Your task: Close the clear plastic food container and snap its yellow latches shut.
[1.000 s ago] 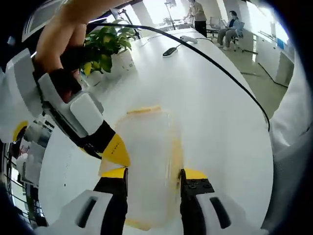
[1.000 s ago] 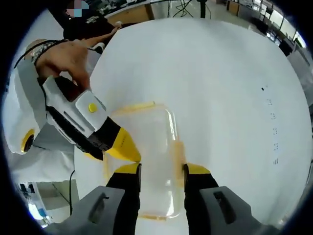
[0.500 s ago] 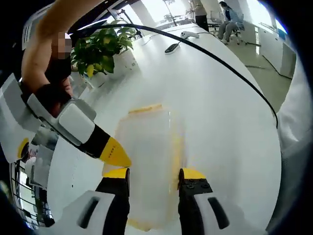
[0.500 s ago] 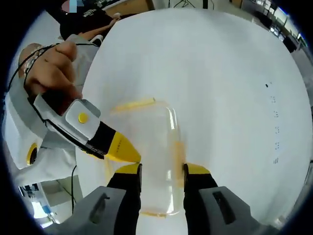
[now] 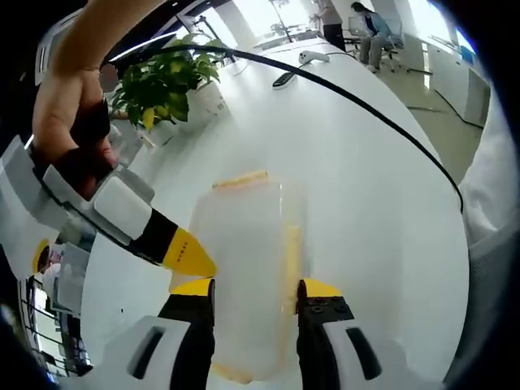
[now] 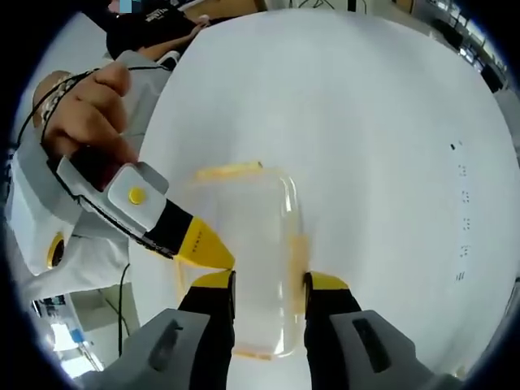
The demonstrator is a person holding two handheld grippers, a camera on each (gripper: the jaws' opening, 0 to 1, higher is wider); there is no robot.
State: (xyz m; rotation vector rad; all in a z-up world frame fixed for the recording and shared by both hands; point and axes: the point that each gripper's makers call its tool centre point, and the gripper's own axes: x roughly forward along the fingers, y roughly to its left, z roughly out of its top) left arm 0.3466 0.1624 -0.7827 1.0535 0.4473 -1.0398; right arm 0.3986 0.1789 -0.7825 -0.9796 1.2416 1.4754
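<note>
Clear plastic, yellow-edged: the container (image 5: pixel 248 268) lies on the white worktop (image 5: pixel 366 187) straight ahead of your left tool (image 5: pixel 255 291), its long axis running from 6 to 12 o'clock between the yellow-tipped jaws. Those jaws stand parted along its long sides; whether they press the walls I cannot tell. Your right tool (image 6: pixel 266 284) straddles the container (image 6: pixel 244 260) the same way, jaws apart. In each view the other tool's yellow tip comes in from 9 o'clock to the container's left edge. A long latch (image 5: pixel 292 256) lies at 1 o'clock from the left tool, nearest its right jaw. The left gripper view adds a potted plant (image 5: pixel 162 81) and a black cable (image 5: pixel 357 101); the right gripper view shows the lid's rounded corner (image 6: pixel 284 183) more sharply.
</note>
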